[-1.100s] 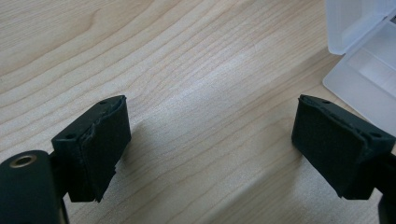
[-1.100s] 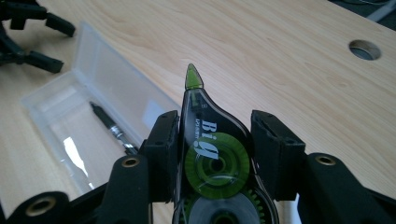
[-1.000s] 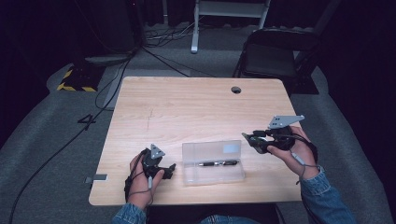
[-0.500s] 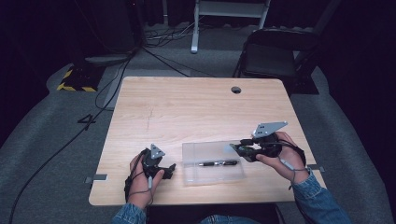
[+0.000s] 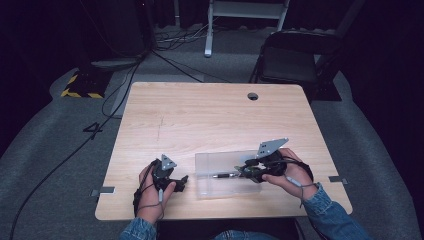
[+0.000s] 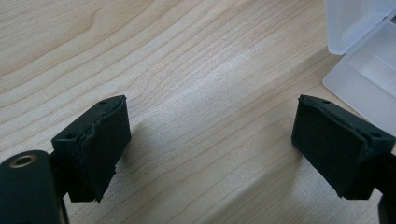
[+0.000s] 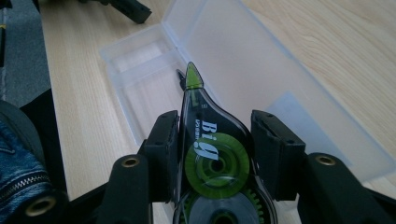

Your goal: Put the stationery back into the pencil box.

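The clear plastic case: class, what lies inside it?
Inside the open clear case lies a dark pen. The right hand-held gripper, gripping a correction tape dispenser, covers the case's right end, so anything there is hidden.

The green and black correction tape dispenser (image 7: pixel 212 154) is cut off by the bottom edge of the right gripper view. The clear plastic case (image 6: pixel 364 42) runs past the left gripper view's right edge. In the high view, the dark pen (image 5: pixel 225 176) inside is too small to identify further.

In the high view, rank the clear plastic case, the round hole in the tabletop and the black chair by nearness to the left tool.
1. clear plastic case, just beside the left tool.
2. round hole, far edge of the table.
3. black chair, beyond the table.
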